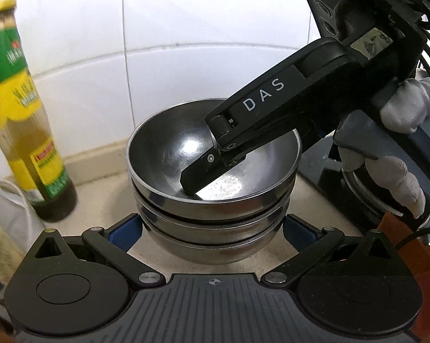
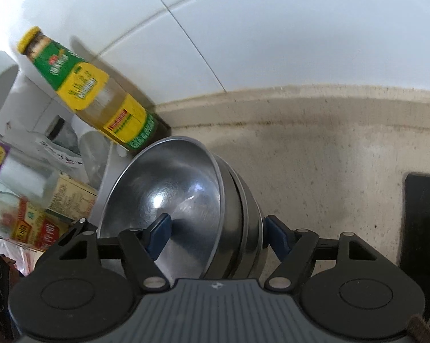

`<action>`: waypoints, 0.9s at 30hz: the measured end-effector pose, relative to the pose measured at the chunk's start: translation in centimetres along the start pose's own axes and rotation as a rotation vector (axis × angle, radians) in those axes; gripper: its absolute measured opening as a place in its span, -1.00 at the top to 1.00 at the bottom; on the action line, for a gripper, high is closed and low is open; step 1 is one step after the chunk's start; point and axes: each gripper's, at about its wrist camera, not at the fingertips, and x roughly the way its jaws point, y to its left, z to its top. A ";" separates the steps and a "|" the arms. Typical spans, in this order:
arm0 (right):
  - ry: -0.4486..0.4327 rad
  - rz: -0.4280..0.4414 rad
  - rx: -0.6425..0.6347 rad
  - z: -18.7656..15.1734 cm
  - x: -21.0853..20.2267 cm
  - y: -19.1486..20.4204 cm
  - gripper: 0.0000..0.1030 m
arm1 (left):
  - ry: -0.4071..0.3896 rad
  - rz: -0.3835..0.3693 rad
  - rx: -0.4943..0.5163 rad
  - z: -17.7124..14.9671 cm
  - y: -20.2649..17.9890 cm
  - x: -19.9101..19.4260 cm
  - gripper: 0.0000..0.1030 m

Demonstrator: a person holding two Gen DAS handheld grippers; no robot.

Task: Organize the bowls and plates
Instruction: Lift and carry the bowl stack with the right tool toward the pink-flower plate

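Left gripper (image 1: 213,227): grey ribbed body, small crosshair mark at its centre; black linkage arms with silver pivot pins, round black discs on each flank, blue pads (image 1: 296,228) at the tips.

Right gripper (image 2: 215,233): same build, blue pads. Seen over the steel bowl stack (image 1: 212,200), its black finger reads "DAS" in white, with small screws. Black cables trail behind. Glove (image 1: 406,105): pale grey fabric.

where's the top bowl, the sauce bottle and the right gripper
top bowl (image 1: 169,154), left wrist view, bare inner wall
sauce bottle (image 2: 100,97), right wrist view, yellow label on its body
right gripper (image 2: 217,237), right wrist view, midway between its blue fingertips
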 end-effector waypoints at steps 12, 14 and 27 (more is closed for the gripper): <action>-0.070 0.088 -0.118 -1.6 -5.7 4.5 -0.27 | -0.042 0.166 0.022 0.3 -3.7 -7.7 -1.00; -0.066 0.111 -0.138 -2.3 -6.4 5.4 -0.27 | -0.037 0.191 0.004 -0.1 -4.5 -9.1 -1.00; 0.013 0.177 -0.167 -10.4 -9.2 8.5 -0.27 | 0.006 0.178 -0.075 -5.2 -8.3 -15.6 -1.00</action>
